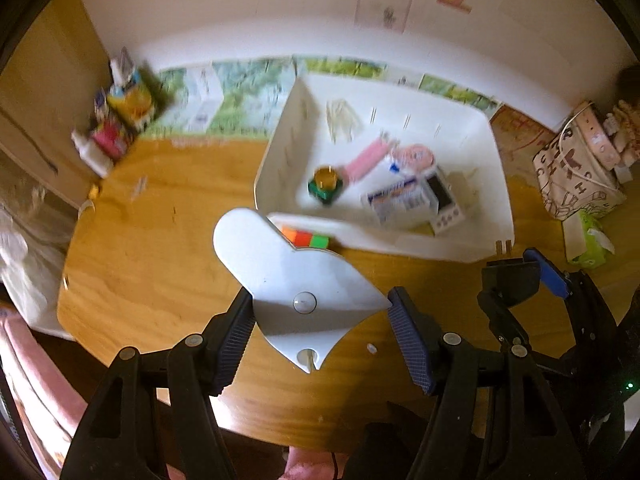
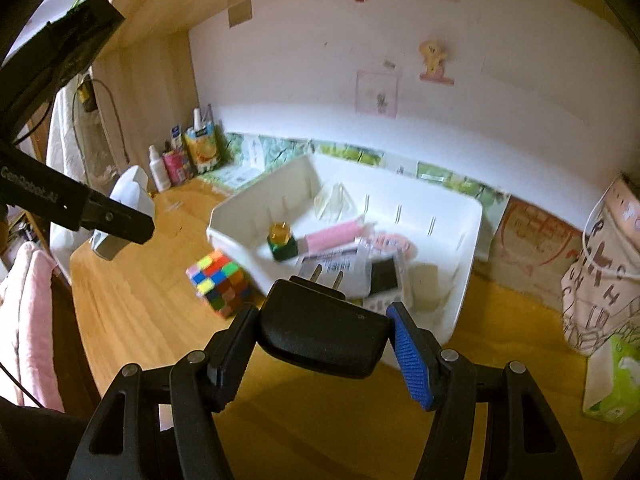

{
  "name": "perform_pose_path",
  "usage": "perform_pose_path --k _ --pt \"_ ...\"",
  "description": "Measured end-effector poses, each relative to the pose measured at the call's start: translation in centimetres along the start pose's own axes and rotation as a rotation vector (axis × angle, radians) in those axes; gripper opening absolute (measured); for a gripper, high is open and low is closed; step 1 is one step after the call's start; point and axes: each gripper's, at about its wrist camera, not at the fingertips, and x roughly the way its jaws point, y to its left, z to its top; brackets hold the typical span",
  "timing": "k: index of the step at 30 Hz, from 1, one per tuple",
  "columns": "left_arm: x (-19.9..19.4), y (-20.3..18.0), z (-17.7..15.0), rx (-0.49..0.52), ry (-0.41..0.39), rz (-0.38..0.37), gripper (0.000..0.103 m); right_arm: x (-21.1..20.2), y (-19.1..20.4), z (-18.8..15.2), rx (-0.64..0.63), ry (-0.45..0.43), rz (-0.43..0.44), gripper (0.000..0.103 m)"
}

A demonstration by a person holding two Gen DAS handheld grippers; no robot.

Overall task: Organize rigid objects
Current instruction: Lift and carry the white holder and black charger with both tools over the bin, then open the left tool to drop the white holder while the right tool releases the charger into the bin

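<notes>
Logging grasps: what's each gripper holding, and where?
Left gripper: white heart-shaped piece, by its narrow end. Right gripper: black plug adapter, across its body.

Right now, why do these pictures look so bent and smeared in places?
Left wrist view: fisheye lens curves the wooden table edge, and motion blur smears the white plastic bin. Right wrist view: same bulging, dark corners, warm yellowish light; the multicoloured puzzle cube looks soft, while the black plug adapter stays fairly sharp.

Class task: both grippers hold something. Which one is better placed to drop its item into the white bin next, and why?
Right, probably. The right gripper holds the black plug adapter at the white bin near wall; the left gripper with its white object sits farther back.
</notes>
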Motion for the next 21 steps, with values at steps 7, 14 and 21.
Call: perform_pose_path --k 7,14,21 --pt "-1.3 0.2 3.5 0.076 -0.099 -0.022 0.07 0.4 -0.2 2.5 0.032 -0.05 -0.066 0.066" --pt "-0.9 -0.4 6.3 0.135 -0.203 -0.097 0.07 1.8 -1.2 4.4 0.075 -0.087 -0.127 0.066" --pt "1.8 -1.1 8.2 0.163 -0.259 -0.147 0.07 3.8 -2.3 4.7 0.114 -0.093 -0.162 0.066"
